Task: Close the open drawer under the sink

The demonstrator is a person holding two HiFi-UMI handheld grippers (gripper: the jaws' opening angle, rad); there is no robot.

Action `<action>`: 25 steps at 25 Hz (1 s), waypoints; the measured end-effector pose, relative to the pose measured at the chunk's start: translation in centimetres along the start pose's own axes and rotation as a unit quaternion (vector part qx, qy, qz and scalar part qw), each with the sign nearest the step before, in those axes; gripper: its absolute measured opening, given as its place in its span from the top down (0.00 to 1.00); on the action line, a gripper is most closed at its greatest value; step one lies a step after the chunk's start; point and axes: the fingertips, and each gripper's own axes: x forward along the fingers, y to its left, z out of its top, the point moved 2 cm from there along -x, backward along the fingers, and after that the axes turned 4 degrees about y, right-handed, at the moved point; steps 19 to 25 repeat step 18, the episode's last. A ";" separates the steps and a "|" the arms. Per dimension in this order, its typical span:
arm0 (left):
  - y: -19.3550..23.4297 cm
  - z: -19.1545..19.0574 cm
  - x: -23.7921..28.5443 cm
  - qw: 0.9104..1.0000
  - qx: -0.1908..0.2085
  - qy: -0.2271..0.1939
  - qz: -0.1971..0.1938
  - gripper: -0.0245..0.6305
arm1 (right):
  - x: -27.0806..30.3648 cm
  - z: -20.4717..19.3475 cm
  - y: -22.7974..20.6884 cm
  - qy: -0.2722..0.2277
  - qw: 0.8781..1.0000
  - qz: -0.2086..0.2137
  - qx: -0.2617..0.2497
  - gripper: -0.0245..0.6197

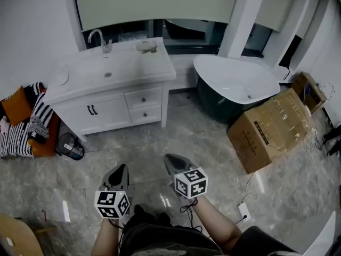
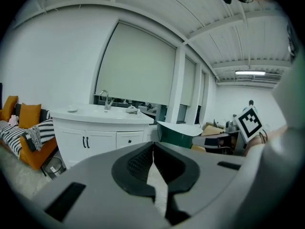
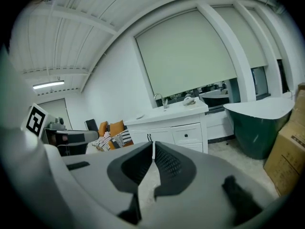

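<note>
The white vanity [image 1: 114, 76] with its sink and tap [image 1: 98, 39] stands at the far left of the room. Its two small drawers [image 1: 144, 98] sit flush with the front, next to two doors with black handles [image 1: 92, 110]. The same drawers [image 3: 187, 134] show in the right gripper view. My left gripper [image 1: 120, 169] and right gripper [image 1: 169, 158] hang low over the tiled floor, well short of the vanity. Both point toward it. The left gripper [image 2: 153, 144] is shut with nothing in it, and so is the right gripper [image 3: 153, 144].
A dark green bathtub [image 1: 234, 87] with a white rim stands right of the vanity, and a large cardboard box [image 1: 274, 129] lies in front of it. An orange sofa with striped cushions [image 1: 21, 121] and a small bin [image 1: 70, 146] are on the left. A power strip [image 1: 244, 211] lies on the floor.
</note>
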 end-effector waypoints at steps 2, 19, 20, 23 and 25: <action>-0.3 -0.1 -0.6 1.000 0.000 0.000 0.001 0.94 | -0.5 -0.3 0.6 0.001 1.000 0.003 -0.001 0.91; 2.3 -1.1 -7.0 0.999 -0.018 -0.030 0.001 0.94 | 0.1 -2.1 7.5 0.002 1.000 0.006 -0.020 0.91; 2.3 -1.1 -7.0 0.999 -0.018 -0.030 0.001 0.94 | 0.1 -2.1 7.5 0.002 1.000 0.006 -0.020 0.91; 2.3 -1.1 -7.0 0.999 -0.018 -0.030 0.001 0.94 | 0.1 -2.1 7.5 0.002 1.000 0.006 -0.020 0.91; 2.3 -1.1 -7.0 0.999 -0.018 -0.030 0.001 0.94 | 0.1 -2.1 7.5 0.002 1.000 0.006 -0.020 0.91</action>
